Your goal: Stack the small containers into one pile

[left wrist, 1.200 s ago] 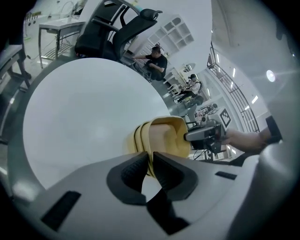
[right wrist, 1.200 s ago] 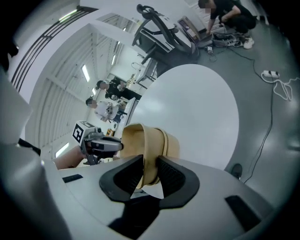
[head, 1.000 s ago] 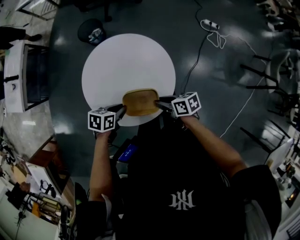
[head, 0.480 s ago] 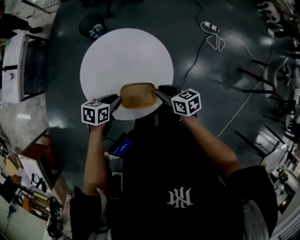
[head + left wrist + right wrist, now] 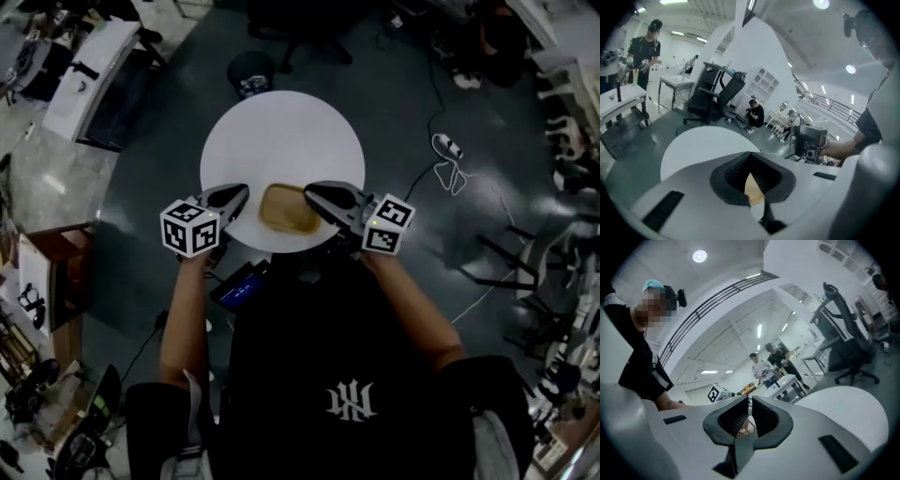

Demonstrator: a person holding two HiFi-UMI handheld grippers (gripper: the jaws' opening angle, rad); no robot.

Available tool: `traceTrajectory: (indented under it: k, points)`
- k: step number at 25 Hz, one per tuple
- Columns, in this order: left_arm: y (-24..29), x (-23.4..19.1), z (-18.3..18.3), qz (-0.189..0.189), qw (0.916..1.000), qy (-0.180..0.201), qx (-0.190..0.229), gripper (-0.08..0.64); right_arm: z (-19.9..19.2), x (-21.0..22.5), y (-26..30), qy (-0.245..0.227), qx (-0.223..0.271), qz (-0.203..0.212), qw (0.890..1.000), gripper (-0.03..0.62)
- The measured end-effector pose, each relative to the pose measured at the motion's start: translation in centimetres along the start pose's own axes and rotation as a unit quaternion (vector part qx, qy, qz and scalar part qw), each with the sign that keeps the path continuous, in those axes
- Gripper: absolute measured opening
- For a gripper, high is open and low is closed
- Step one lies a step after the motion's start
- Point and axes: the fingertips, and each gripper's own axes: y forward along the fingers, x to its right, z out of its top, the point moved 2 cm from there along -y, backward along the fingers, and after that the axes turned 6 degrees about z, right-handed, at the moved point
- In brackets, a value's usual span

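A shallow tan container (image 5: 289,210) sits on the round white table (image 5: 281,131), close to its near edge. My left gripper (image 5: 244,192) hovers just left of it, apart from it. Its jaws have just been closing and now meet, with nothing between them. My right gripper (image 5: 309,192) hovers just right of the container, also clear of it. Its jaws have just been closing too and stand almost together, empty. In the left gripper view the container (image 5: 753,190) shows behind the left gripper (image 5: 750,153). The right gripper (image 5: 749,399) points level across the table (image 5: 848,404).
A dark bin (image 5: 251,73) stands on the floor beyond the table. A cable with a plug (image 5: 450,155) lies to the right, and desks (image 5: 94,66) line the far left. An office chair (image 5: 712,93) and several people are in the background.
Both grippers have come off the container's two ends and risen above the table, and their jaws have closed. The container stays on the table. The head view has shifted.
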Motion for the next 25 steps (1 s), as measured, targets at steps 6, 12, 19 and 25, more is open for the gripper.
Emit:
traceTrajectory:
  k: [6, 12, 19, 25]
  points:
    - [-7.7, 4.3, 4.6, 0.0, 0.9804, -0.05, 0.19, 0.003, 6.8, -4.0, 0.8, -0.088, 0.005, 0.134, 0.987, 0.049]
    - [-13.8, 12.9, 5.8, 0.055, 0.9524, 0.017, 0.299, 0.003, 11.0, -9.9, -2.9, -0.135, 0.009, 0.217, 0.967, 0.05]
    - [-17.5, 20.8, 4.9, 0.134, 0.9262, 0.084, 0.342, 0.003, 11.9, -15.2, -5.4, -0.166, -0.018, 0.281, 0.945, 0.041]
    - [-14.3, 25.6, 0.6, 0.172, 0.9336, 0.092, 0.301, 0.003, 9.4, -15.8, -9.6, -0.146, -0.048, 0.302, 0.941, 0.041]
